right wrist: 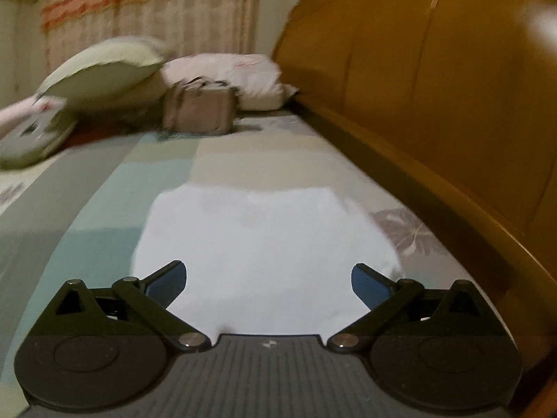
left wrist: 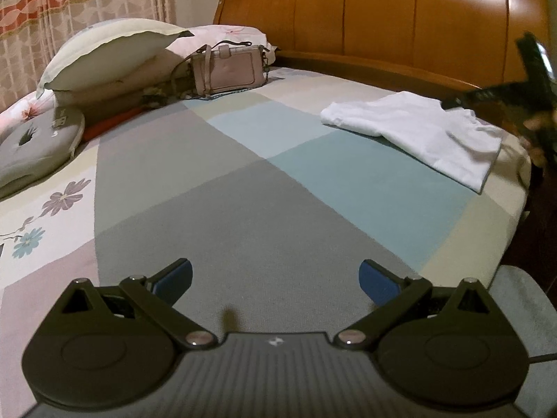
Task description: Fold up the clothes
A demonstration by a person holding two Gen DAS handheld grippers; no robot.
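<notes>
Hovering over the bedsheet (left wrist: 243,230), we keep our left gripper (left wrist: 276,280) spread wide, nothing btwn its pads. Our right gripper (right wrist: 268,284), also spread & empty, hangs above the folded white shirt (right wrist: 264,244), headboard (right wrist: 435,87) to its right.

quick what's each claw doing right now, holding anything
Left claw: open, holding nothing, over the bedsheet.
Right claw: open, holding nothing, above the folded white t-shirt.
</notes>
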